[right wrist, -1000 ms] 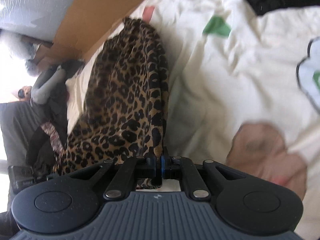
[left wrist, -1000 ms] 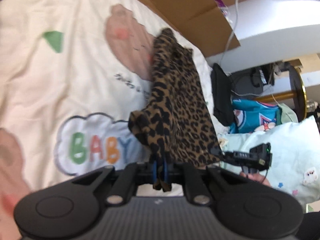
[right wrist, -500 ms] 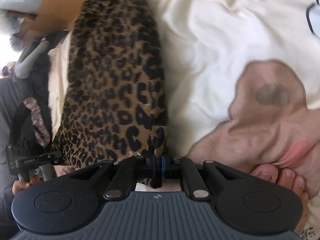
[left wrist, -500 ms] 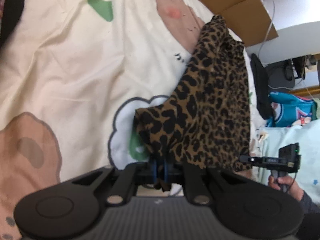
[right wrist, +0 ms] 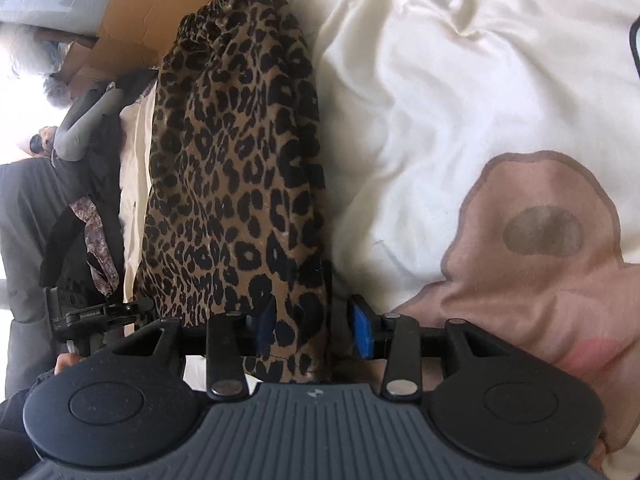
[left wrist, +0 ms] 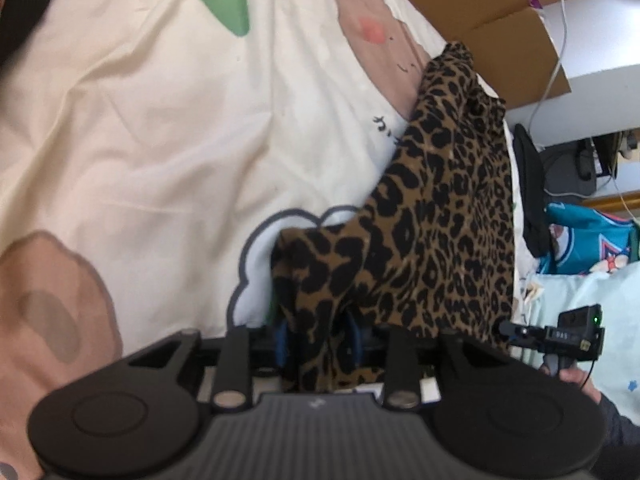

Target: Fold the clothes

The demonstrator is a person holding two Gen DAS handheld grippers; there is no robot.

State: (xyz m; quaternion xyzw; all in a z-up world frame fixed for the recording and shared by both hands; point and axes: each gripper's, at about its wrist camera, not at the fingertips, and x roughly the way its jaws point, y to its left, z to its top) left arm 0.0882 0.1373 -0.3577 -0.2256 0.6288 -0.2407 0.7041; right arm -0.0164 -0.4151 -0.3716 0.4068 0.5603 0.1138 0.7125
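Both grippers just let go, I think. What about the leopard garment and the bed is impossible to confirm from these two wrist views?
- Leopard garment: its near edge is hidden behind the left gripper body in the left wrist view.
- Same in the right wrist view: the right gripper covers the hem.
- Garment type: bunched, unclear.
- Printed writing on the bedsheet: covered by cloth.

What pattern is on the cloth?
Leopard print, black spots on brown, clearest in the right wrist view.

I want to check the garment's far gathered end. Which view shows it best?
The right wrist view: the leopard-print garment runs full length to its bunched end. The left wrist view shows it more slanted and smaller.
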